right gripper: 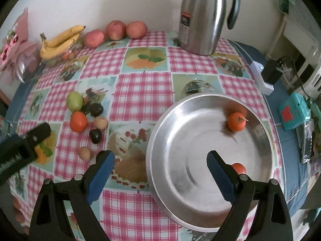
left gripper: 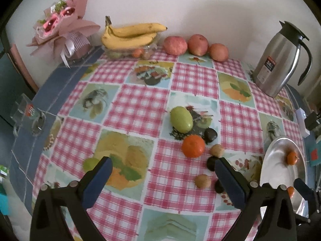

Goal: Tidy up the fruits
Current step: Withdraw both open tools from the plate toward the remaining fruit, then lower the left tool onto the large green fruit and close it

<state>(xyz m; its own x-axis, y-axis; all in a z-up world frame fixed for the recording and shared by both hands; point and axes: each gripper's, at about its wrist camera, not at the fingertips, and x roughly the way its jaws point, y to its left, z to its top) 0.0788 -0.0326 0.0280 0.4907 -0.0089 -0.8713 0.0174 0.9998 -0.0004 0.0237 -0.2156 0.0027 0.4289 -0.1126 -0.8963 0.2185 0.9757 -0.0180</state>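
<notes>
Two tangerines (right gripper: 236,121) in bowl (right gripper: 160,140) (table edge near)

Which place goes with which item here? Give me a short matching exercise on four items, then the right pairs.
Items:
1. bananas
2. steel jug
3. green fruit
4. small orange with a stem

Places:
A. inside the metal bowl
B. on the tablecloth, in the loose cluster left of the bowl
C. on top of a clear container by the wall
D. upright at the far right of the table, beyond the bowl

Pairs: 1-C, 2-D, 3-B, 4-A
</notes>
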